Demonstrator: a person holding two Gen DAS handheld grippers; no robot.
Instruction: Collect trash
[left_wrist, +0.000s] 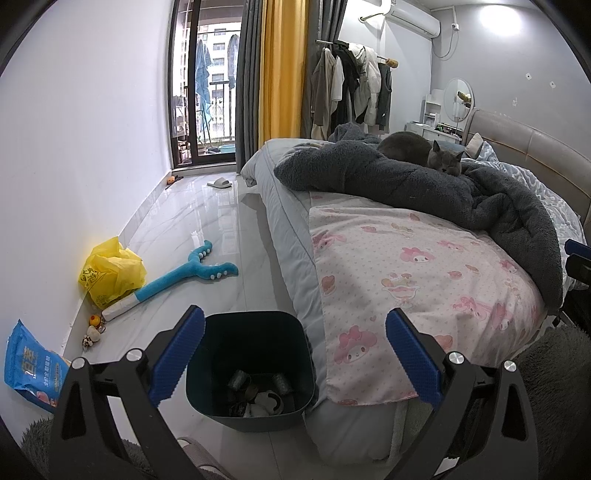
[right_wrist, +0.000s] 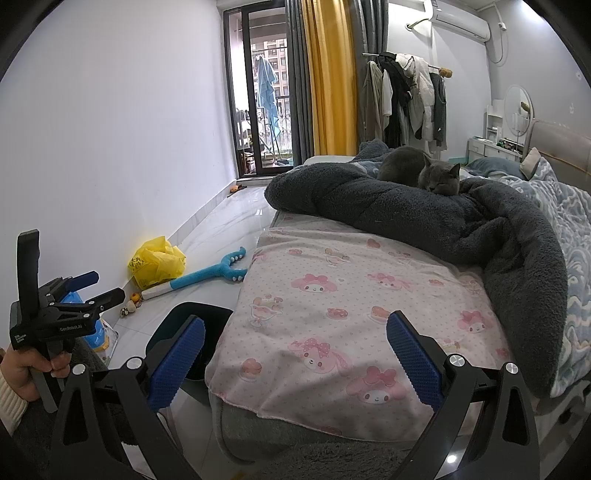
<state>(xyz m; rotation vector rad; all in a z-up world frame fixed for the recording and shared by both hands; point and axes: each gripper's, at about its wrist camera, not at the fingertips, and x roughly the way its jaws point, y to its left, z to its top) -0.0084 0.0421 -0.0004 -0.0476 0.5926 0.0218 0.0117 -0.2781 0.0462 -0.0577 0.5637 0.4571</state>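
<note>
A dark bin (left_wrist: 249, 334) stands on the floor beside the bed, with several scraps of trash (left_wrist: 258, 397) lying in its bottom. My left gripper (left_wrist: 294, 354) hangs open just above and in front of the bin, nothing between its blue pads (left_wrist: 173, 360). My right gripper (right_wrist: 294, 356) is open over the foot of the bed, also empty; the bin's rim (right_wrist: 192, 306) peeks out behind its left finger. In the right wrist view the left gripper (right_wrist: 96, 286) shows at the far left, held by a hand (right_wrist: 26, 369). A crumpled yellow plastic bag (left_wrist: 110, 271) lies by the wall.
The bed (left_wrist: 406, 266) with a pink patterned sheet fills the right; a grey cat (left_wrist: 424, 151) rests on a dark blanket. On the floor lie a blue plush toy (left_wrist: 184, 277), small toys (left_wrist: 94, 326), a blue packet (left_wrist: 29, 363) and a slipper (left_wrist: 219, 182).
</note>
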